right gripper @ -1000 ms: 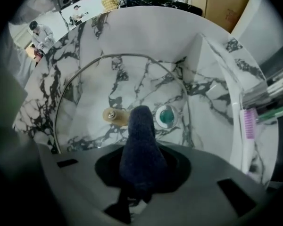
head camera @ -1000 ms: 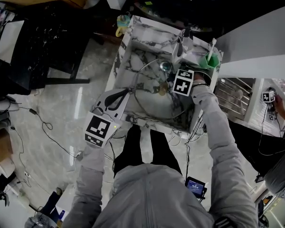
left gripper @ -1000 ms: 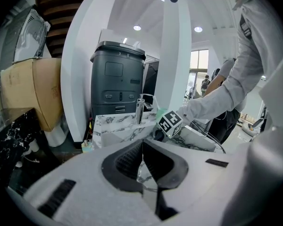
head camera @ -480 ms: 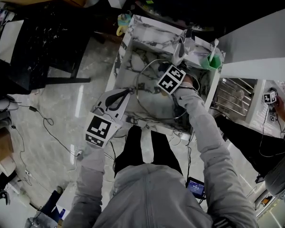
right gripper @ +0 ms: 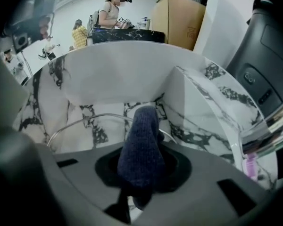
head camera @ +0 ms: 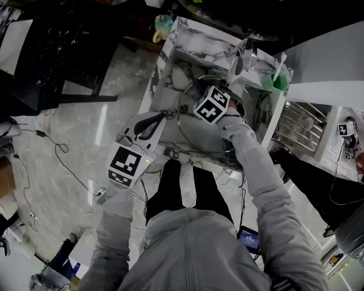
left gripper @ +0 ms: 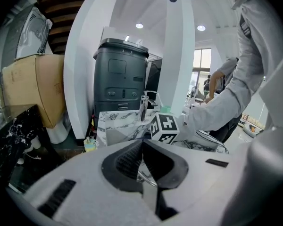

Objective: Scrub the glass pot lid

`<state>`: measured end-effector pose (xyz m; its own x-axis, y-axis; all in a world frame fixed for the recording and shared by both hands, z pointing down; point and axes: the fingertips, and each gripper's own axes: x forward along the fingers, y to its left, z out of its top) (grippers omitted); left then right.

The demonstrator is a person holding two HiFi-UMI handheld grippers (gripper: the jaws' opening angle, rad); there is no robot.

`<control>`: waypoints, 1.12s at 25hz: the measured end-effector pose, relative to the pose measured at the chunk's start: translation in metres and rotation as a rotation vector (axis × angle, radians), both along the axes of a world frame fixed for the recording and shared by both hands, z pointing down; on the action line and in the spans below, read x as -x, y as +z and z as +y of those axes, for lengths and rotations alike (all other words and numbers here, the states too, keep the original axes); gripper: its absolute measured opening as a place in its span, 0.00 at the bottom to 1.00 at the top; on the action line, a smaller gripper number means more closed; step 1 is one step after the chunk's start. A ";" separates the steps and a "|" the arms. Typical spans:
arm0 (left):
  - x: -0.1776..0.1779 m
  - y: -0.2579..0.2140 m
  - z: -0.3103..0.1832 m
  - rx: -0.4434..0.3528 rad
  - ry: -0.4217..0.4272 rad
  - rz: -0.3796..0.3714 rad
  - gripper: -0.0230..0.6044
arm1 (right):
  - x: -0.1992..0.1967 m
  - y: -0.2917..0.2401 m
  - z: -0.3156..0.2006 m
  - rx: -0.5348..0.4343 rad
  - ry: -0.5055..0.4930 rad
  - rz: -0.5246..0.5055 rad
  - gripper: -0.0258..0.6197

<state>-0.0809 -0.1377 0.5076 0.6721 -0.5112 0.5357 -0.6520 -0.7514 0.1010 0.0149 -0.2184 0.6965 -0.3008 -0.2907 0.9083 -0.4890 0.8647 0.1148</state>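
The glass pot lid (head camera: 191,131) lies tilted in the marble sink (head camera: 170,71), its metal rim (right gripper: 80,122) curving across the basin. My left gripper (left gripper: 142,167) is at the sink's near left edge, shut on the lid's thin rim (left gripper: 145,177). My right gripper (right gripper: 140,173) is shut on a dark blue cloth (right gripper: 141,145) that sticks out past the jaws, over the lid's glass. In the head view its marker cube (head camera: 210,104) sits above the lid's middle and hides the cloth.
A chrome faucet (head camera: 242,58) stands at the sink's far right corner, with a green cup (head camera: 273,80) holding a brush beside it. A metal rack (head camera: 297,123) is to the right. Cables (head camera: 60,162) trail on the floor at the left. People stand in the background.
My right gripper with the cloth has moved left and nearer, from beside the faucet to over the lid's middle. The left gripper has kept its hold on the rim.
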 end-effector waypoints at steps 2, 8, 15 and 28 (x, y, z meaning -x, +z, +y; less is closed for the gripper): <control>0.000 0.001 0.000 0.001 0.000 0.002 0.08 | 0.008 -0.001 0.013 0.017 -0.034 -0.019 0.16; -0.005 -0.001 -0.001 -0.004 0.013 0.007 0.08 | 0.050 -0.006 0.063 0.041 -0.199 -0.076 0.16; -0.005 -0.002 0.003 -0.004 0.014 0.008 0.08 | 0.069 -0.014 0.110 0.173 -0.338 -0.137 0.16; -0.006 -0.007 0.011 -0.012 0.027 0.012 0.08 | 0.023 -0.021 0.202 0.491 -0.568 -0.147 0.16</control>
<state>-0.0750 -0.1266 0.5004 0.6921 -0.4995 0.5212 -0.6304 -0.7698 0.0994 -0.0084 -0.0160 0.6753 -0.4116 0.3719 0.8320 0.0654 0.9226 -0.3801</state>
